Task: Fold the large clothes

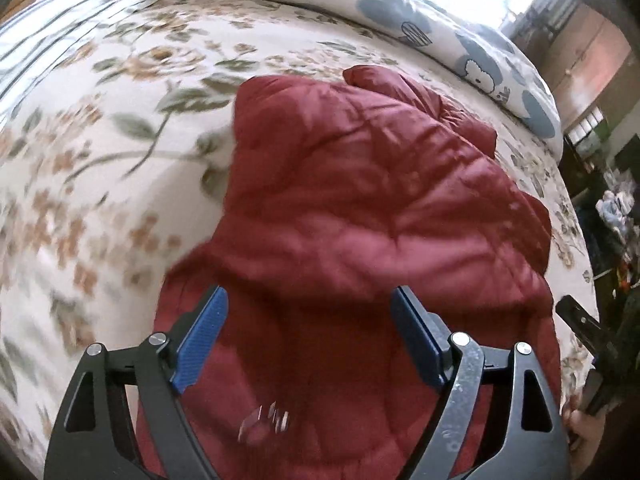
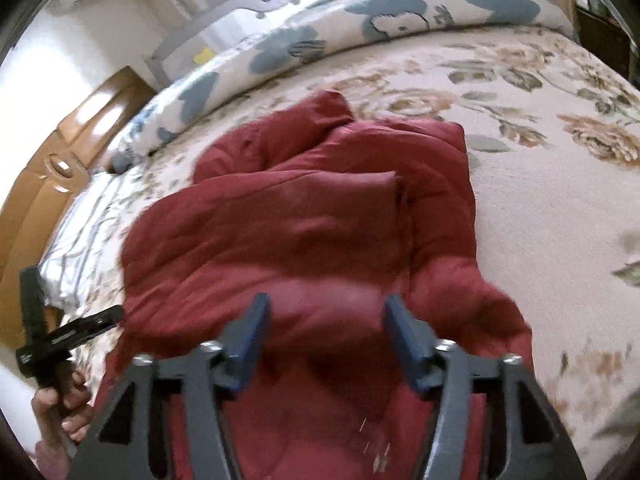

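Observation:
A dark red padded jacket (image 1: 360, 208) lies bunched on the flower-patterned bed cover (image 1: 100, 152), partly folded over itself. It also shows in the right wrist view (image 2: 300, 232). My left gripper (image 1: 310, 312) hangs open just above the jacket's near part, nothing between its blue pads (image 1: 204, 336). My right gripper (image 2: 326, 320) is open too, above the jacket's near edge, with empty blue pads (image 2: 250, 332). The frames are blurred by motion.
A white quilt with blue shapes (image 1: 440, 20) lies rolled along the bed's far side, also in the right wrist view (image 2: 360, 20). A wooden cabinet (image 2: 60, 160) stands left of the bed. The other hand-held gripper's handle shows at each view's edge (image 2: 60, 336).

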### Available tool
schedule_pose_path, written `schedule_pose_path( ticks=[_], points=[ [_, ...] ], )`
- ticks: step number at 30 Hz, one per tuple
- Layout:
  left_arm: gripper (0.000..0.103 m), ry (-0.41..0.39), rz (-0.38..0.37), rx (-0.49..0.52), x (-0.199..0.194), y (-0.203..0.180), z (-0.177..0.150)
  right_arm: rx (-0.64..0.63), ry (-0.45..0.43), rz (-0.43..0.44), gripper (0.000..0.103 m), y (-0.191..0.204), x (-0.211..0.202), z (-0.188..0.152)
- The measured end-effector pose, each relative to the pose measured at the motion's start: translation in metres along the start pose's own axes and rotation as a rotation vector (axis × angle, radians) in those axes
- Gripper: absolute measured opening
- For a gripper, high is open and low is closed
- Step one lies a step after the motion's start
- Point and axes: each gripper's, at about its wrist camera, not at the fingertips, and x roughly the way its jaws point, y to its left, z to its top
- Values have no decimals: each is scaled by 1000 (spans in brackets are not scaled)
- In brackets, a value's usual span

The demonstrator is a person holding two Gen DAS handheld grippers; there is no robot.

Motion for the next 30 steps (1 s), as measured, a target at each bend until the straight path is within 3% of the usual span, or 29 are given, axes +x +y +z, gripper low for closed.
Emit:
schedule_pose_path(
  ticks=[4, 9, 14, 24, 30],
  points=[
    [85, 15, 5, -31, -12, 11, -28, 4, -18, 41, 74, 10, -29, -26],
    [85, 34, -35, -95, -25, 25, -57, 7, -3, 50, 75, 16, -42, -54],
    [85, 17, -50, -81, -43, 25, -77, -20, 17, 58, 75, 23, -52, -76],
    [85, -13, -2, -62, -71, 39, -117, -19, 41, 69, 75, 21, -78, -108],
    [85, -70, 21, -48, -95, 44, -130, -8, 47, 56, 76, 13, -90, -125]
  ],
)
